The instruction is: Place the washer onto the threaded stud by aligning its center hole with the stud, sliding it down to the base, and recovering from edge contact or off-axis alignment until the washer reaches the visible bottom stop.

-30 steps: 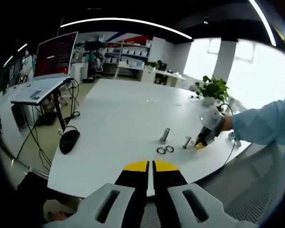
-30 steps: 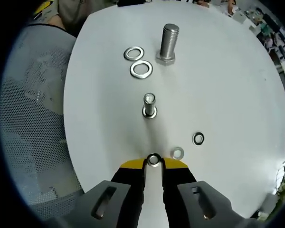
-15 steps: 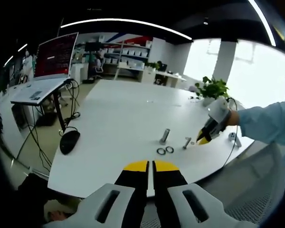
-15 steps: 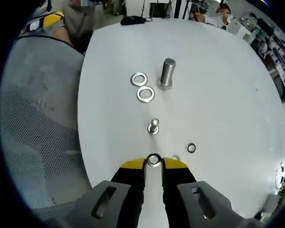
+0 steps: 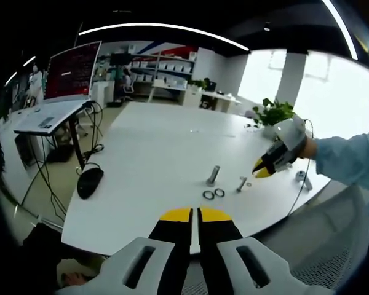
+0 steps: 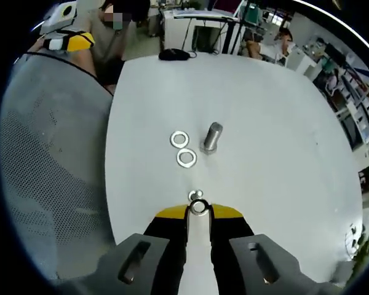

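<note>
My right gripper [image 6: 198, 213] is shut on a small steel washer [image 6: 198, 207], held above the white table [image 6: 264, 110]. The small threaded stud [image 6: 195, 195] stands upright just beyond the tips, partly hidden by them. In the left gripper view the small threaded stud [image 5: 242, 183] stands near the table's edge, and the right gripper [image 5: 259, 171] hovers up and to its right, held by a hand in a light blue sleeve. My left gripper [image 5: 194, 214] is shut on nothing, short of the table's near edge.
A large upright bolt [image 6: 211, 136] stands past the stud with two large washers [image 6: 179, 139] [image 6: 186, 158] beside it. A black mouse [image 5: 90, 182] lies at the table's left corner. A potted plant [image 5: 273, 114] stands far right. A mesh chair [image 6: 49, 172] borders the table.
My right gripper has risen from the table with the washer and drawn back, so the stud and bolt look smaller. The left gripper has stayed still.
</note>
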Demonstrator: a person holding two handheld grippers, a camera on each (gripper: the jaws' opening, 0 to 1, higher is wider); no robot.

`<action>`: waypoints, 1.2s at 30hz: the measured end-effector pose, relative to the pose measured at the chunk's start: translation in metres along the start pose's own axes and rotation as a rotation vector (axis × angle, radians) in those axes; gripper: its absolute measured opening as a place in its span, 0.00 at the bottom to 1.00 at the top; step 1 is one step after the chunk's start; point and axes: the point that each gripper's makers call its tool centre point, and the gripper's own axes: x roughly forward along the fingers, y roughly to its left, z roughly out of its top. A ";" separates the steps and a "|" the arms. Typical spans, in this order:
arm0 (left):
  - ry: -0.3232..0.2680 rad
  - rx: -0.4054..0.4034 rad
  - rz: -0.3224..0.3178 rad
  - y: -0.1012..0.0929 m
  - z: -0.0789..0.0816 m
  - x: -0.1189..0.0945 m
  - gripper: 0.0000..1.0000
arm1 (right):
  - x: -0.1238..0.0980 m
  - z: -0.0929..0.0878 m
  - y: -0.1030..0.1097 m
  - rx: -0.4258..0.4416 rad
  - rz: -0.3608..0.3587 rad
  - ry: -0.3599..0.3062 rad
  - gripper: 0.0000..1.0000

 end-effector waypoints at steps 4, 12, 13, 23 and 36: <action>0.011 0.002 0.005 0.001 -0.002 0.000 0.00 | 0.003 0.005 -0.001 -0.017 -0.006 -0.007 0.14; 0.009 0.002 0.002 0.000 -0.001 0.001 0.00 | 0.013 0.005 0.005 -0.045 0.023 0.034 0.14; 0.009 0.002 0.002 0.000 -0.001 0.001 0.00 | 0.014 0.005 0.004 -0.050 0.019 0.040 0.14; 0.008 0.000 0.002 0.000 -0.001 0.000 0.00 | 0.021 0.000 0.003 -0.066 0.019 0.097 0.14; 0.009 -0.004 0.007 0.001 -0.001 0.000 0.00 | 0.027 -0.001 0.003 -0.072 0.036 0.124 0.14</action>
